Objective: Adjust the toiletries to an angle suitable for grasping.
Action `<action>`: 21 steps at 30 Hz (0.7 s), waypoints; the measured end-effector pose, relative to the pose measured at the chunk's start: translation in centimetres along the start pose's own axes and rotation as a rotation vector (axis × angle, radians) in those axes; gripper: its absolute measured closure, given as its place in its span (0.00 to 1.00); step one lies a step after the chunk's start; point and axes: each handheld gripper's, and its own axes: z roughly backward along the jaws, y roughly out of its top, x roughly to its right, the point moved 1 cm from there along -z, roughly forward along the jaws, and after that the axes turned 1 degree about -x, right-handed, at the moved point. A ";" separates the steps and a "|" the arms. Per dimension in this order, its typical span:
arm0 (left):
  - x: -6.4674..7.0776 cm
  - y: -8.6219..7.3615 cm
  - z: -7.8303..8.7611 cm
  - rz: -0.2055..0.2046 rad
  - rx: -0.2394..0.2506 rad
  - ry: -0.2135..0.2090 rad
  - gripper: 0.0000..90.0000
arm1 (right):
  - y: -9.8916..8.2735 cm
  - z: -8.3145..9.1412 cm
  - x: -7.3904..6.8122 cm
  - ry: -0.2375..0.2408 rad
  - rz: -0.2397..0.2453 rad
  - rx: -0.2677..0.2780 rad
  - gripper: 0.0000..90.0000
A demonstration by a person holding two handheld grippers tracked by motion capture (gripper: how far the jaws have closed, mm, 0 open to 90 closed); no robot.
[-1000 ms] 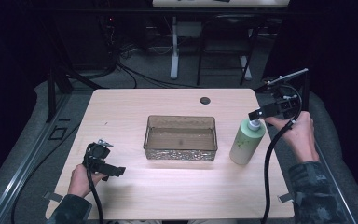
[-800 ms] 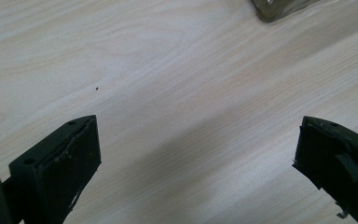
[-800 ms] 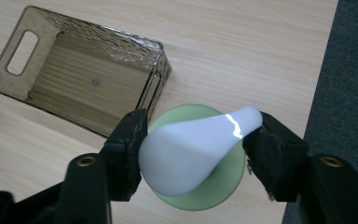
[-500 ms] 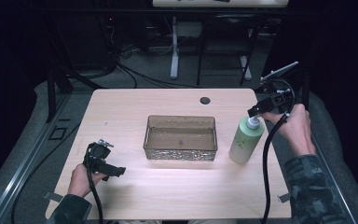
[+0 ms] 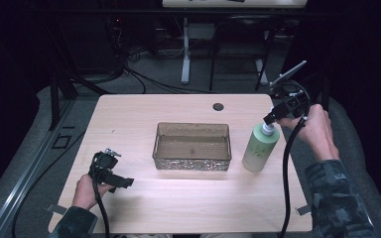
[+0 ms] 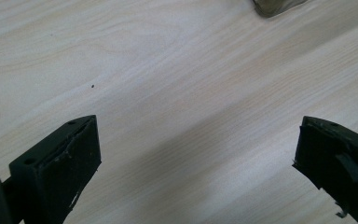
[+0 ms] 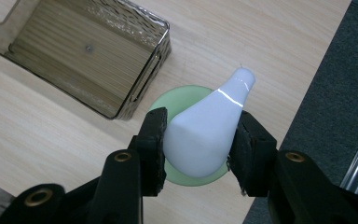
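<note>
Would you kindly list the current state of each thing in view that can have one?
Pale green plastic bottle with a white pump top: upright on the table, right of the bin, top held.
Clear rectangular plastic bin: upright, empty.
Right gripper: shut on the pump top.
Left gripper: open, holding nothing, over bare wooden table.

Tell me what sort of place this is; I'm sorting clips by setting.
Probably a lab or recording workspace, not a home: a bare wooden table holding only a clear bin and a green bottle, loose cables and stand legs on the grey carpet behind, and dark surroundings.
</note>
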 end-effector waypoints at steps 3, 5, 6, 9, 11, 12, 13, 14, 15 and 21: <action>0.0 0.0 0.0 0.002 -0.002 -0.003 0.00 | 0.1 0.1 0.1 0.013 0.046 -0.020 0.67; 0.0 0.0 0.0 -0.002 -0.006 -0.002 0.00 | 0.2 0.1 0.0 0.015 0.056 -0.031 0.67; 0.1 0.0 0.0 0.001 -0.003 -0.002 0.00 | 0.3 0.1 -0.1 0.016 0.057 -0.030 0.66; 0.1 0.0 -0.1 -0.001 -0.005 -0.003 0.00 | 0.4 0.0 -0.2 0.016 0.035 -0.010 0.60; 0.1 0.0 -0.1 -0.002 -0.007 -0.002 0.00 | 0.7 -0.1 -0.4 0.003 0.009 -0.008 0.58; 0.1 0.0 -0.1 -0.005 -0.011 -0.003 0.00 | 0.8 -0.2 -0.5 -0.002 -0.002 -0.003 0.58; 0.1 0.0 -0.1 -0.005 -0.012 -0.004 0.00 | 0.9 -0.2 -0.6 -0.007 -0.008 -0.003 0.60; 0.1 0.0 -0.1 -0.002 -0.010 -0.003 0.00 | 1.0 -0.3 -0.7 -0.019 -0.014 -0.012 0.63; 0.1 0.0 -0.1 0.000 -0.008 -0.003 0.00 | 1.0 -0.3 -0.7 -0.027 -0.017 -0.016 0.65; 0.0 -0.1 -0.1 0.001 -0.012 -0.005 0.00 | 1.1 -0.3 -0.9 -0.035 0.012 -0.031 0.68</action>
